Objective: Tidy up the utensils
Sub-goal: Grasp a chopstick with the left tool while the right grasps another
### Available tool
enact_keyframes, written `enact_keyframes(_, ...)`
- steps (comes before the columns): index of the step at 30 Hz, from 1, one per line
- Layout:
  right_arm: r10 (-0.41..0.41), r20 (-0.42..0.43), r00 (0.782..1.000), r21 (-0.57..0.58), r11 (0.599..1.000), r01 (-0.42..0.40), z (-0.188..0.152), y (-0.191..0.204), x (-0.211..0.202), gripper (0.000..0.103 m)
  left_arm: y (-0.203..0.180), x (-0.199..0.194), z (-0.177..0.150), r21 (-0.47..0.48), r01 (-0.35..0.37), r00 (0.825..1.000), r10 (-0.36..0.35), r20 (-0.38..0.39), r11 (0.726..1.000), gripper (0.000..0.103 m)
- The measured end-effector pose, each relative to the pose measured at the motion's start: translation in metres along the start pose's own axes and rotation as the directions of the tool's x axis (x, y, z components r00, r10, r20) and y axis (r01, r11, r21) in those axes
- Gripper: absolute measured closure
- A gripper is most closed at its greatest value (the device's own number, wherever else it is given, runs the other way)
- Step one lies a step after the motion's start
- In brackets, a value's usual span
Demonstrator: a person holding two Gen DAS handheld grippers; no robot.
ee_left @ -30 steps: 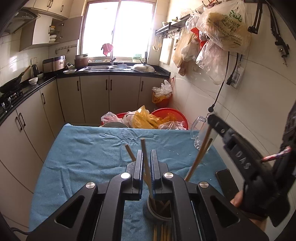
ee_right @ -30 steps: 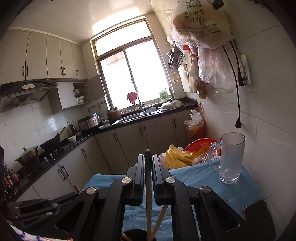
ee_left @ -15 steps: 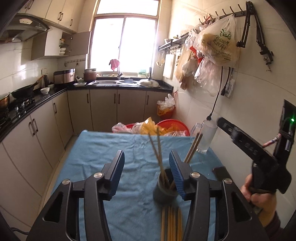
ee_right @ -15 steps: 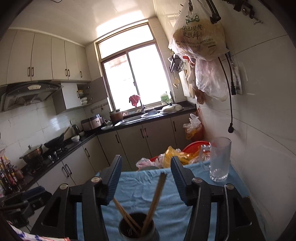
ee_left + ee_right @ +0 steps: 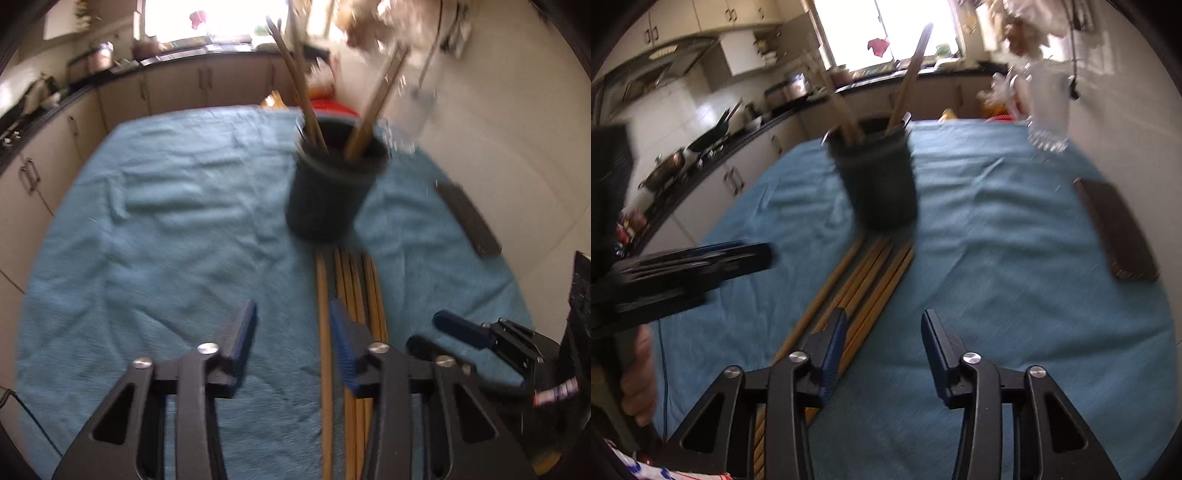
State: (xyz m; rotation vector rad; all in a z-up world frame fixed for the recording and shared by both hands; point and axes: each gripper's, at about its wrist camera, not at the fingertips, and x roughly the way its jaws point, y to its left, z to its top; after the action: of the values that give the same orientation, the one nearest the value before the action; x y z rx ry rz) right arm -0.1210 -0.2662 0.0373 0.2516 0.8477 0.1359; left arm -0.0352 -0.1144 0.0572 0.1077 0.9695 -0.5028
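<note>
Chopsticks [image 5: 354, 291] lie on the kitchen table's blue cloth [image 5: 166, 221] before the holder [image 5: 328, 184]; both grippers [image 5: 291, 332] [image 5: 882, 332], lower than earlier, have just been closing, part-open and empty.

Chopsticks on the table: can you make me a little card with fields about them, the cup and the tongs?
cloth: blue, covers table
cup: dark, upright on cloth, four chopsticks standing in it
loose chopsticks: bundle flat on cloth, in front of cup
left tongs: open, just been closing, nothing held, beside bundle
right tongs: open, just been closing, nothing held, beside bundle
glass: far corner
phone: flat on cloth
</note>
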Motion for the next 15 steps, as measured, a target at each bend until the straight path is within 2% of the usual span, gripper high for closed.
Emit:
enact_keyframes(6,0.01,-0.022,1.0,0.004,1.0,-0.01,-0.009,-0.002,0.008,0.06,-0.016,0.041,0.002,0.062,-0.038,0.996,0.043,-0.074,0.997,0.074)
enact_keyframes(9,0.012,-0.022,1.0,0.011,1.0,-0.011,-0.01,-0.001,0.009,0.06,-0.022,0.05,0.006,0.102,-0.081,0.994,0.088,-0.063,0.991,0.076)
enact_keyframes(11,0.009,-0.026,1.0,0.011,1.0,-0.008,-0.008,-0.001,0.01,0.063,-0.025,0.052,0.009,0.113,-0.112,0.991,0.119,-0.06,0.987,0.093)
enact_keyframes(12,0.006,-0.029,1.0,0.011,1.0,-0.006,-0.007,0.0,0.011,0.063,-0.023,0.053,0.011,0.104,-0.124,0.989,0.131,-0.065,0.987,0.096)
enact_keyframes(15,0.006,-0.042,0.999,0.005,1.0,-0.006,-0.004,0.0,0.014,0.067,-0.012,0.05,0.009,0.071,-0.148,0.986,0.152,-0.069,0.987,0.096)
